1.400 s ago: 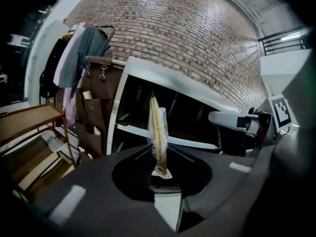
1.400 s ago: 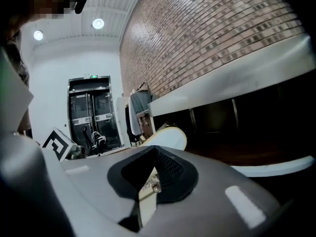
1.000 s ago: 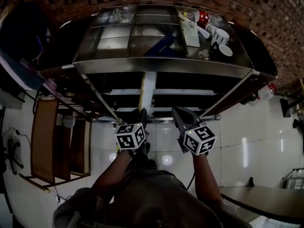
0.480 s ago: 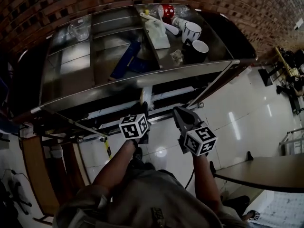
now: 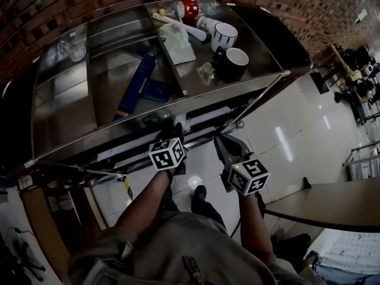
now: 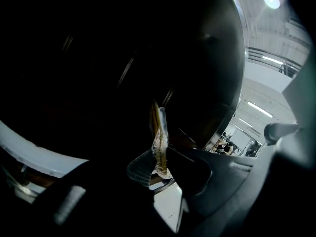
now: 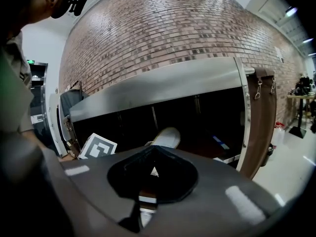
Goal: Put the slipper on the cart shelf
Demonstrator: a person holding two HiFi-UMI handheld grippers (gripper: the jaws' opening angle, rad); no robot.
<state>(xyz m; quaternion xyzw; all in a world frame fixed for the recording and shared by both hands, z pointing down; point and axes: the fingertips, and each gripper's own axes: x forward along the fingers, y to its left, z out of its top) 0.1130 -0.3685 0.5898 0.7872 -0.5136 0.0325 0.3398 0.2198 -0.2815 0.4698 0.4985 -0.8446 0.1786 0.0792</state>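
A steel cart (image 5: 237,86) is seen from above against a brick wall (image 7: 163,28), and its top counter is divided into three bays. In the left bay a single clear glass (image 5: 72,43) is stood. In the middle bay two flat blue items are laid, a long one (image 5: 135,83) and a shorter dark one (image 5: 157,91) just beside it. The right bay is crowded: a white pack (image 5: 178,45) is set along its left wall, a red can (image 5: 189,8) is placed at the far end, a striped white mug (image 5: 224,35) is stood near the middle, and a black mug (image 5: 233,62) with a white inside is stood near the front rim, with a small crumpled clear scrap (image 5: 206,71) touching it on the left.

The left gripper (image 5: 176,130) is held at the cart's front edge, below the counter. Its jaws are clamped on the slipper (image 6: 159,132), which is seen edge-on as a thin tan strip under clear wrap. From the right gripper view the pale slipper (image 7: 167,136) is shown reaching into the dark lower shelf (image 7: 212,132), beside the left gripper's marker cube (image 7: 98,149).

The right gripper (image 5: 222,144) is held just beside the left one, over the white floor (image 5: 285,141). Its jaws are brought together at the tips, and nothing is gripped between them.
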